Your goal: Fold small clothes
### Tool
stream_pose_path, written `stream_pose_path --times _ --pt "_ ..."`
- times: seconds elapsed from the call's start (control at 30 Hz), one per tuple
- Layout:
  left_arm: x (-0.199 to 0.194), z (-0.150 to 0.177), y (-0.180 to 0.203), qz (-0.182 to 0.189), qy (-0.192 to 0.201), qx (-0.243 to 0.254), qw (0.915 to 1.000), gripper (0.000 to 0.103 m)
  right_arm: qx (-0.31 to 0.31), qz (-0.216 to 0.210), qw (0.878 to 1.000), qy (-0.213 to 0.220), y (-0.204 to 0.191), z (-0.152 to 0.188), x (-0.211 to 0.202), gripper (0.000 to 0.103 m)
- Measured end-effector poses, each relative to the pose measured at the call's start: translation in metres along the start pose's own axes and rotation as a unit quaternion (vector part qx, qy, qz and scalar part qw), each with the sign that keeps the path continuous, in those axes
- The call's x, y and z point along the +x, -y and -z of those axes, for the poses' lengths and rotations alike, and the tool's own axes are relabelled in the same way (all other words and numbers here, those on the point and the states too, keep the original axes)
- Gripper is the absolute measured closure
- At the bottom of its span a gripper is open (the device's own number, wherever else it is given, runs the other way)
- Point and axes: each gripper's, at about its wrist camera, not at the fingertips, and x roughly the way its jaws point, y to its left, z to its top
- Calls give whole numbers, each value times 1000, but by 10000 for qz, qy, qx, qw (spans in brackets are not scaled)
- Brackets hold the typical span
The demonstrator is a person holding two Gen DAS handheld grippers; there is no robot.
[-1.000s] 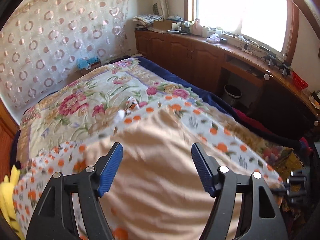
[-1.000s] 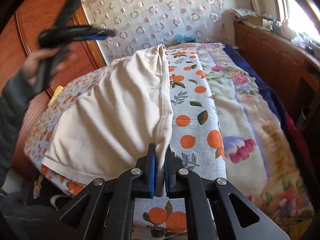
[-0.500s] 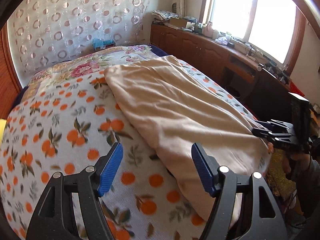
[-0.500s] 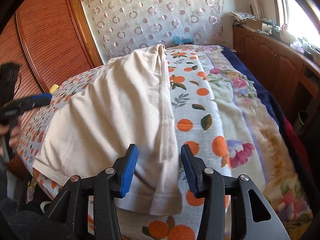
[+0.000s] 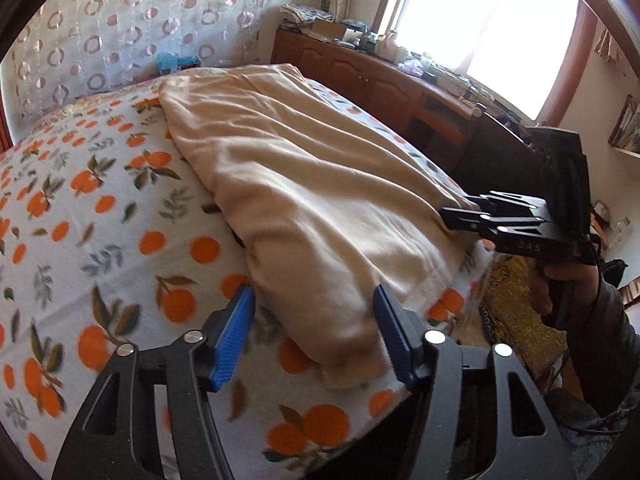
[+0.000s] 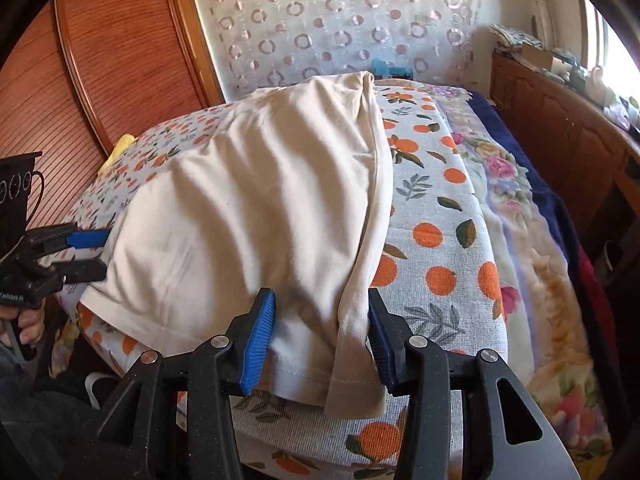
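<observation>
Left gripper at the near left corner of the beige garment, fingers closing around the bunched hem, seemingly for a fold. Garment lies lengthwise on the orange-print bed cover. Right gripper straddles the near right corner, fingers half open, gripping nothing.

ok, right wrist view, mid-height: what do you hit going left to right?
Left gripper → beige garment → orange-print cloth → floral blanket → navy bedding edge → wooden cabinets.
</observation>
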Motion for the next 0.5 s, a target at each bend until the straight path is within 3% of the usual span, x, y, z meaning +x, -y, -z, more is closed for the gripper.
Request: stream_pose_path --times 0.1,0.2,0.27,0.33,0.4,0.5 --pt "6 8 11 41 -137 40 9999 47 -38 -37 10000 -12 -2 0 0 56" --pt "6 11 20 -139 -86 142 9998 47 -107 -13 9999 -28 -4 0 -1 75" --pt "7 10 19 -148 -70 91 9998 57 -129 -49 9999 -48 -3 -1 0 85" --pt "8 8 16 -195 -84 37 9998 79 -84 -103 9999 -43 -1 -2 0 88" --pt "9 9 19 -232 -145 133 9995 92 48 -148 9999 46 0 0 -1 90" --pt "0 7 23 -221 39 264 9994 95 94 -233 9995 187 -6 3 -3 91"
